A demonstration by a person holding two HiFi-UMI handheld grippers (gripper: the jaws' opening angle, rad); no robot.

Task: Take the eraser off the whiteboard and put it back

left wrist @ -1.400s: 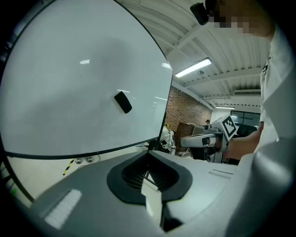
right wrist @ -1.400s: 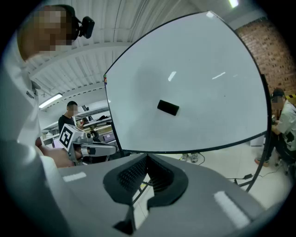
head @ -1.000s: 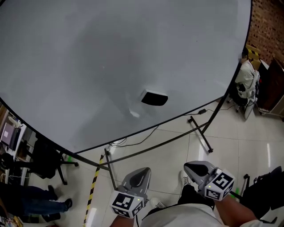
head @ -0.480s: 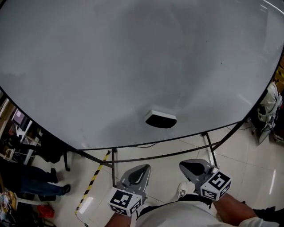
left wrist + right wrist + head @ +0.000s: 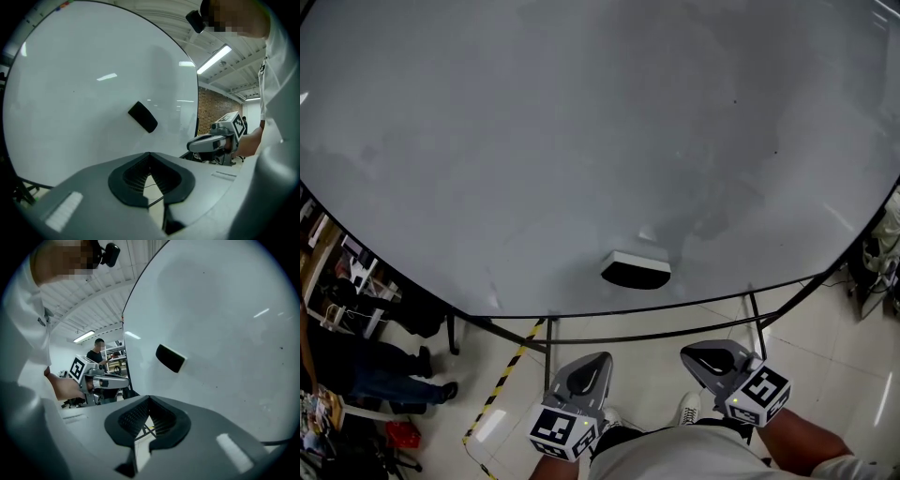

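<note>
A black eraser with a white back [image 5: 636, 269] clings to the big whiteboard [image 5: 581, 131] near its bottom edge. It also shows as the eraser [image 5: 143, 116] in the left gripper view and the eraser [image 5: 170, 358] in the right gripper view. My left gripper [image 5: 598, 359] and right gripper [image 5: 691, 354] hang side by side below the board, apart from the eraser. Each is shut with nothing in it. The left gripper [image 5: 150, 157] has its tips together, as does the right gripper [image 5: 149, 399].
The board's black stand rails [image 5: 647, 333] run just ahead of the grippers. Yellow-and-black tape [image 5: 502, 384] marks the tiled floor. A person's legs [image 5: 366, 366] show at the left. Another person [image 5: 98, 350] stands by shelves beyond the board's edge.
My view and both grippers have swung sideways along the board. The eraser now sits lower in the head view, nearer above the two grippers. Both grippers stay shut.
</note>
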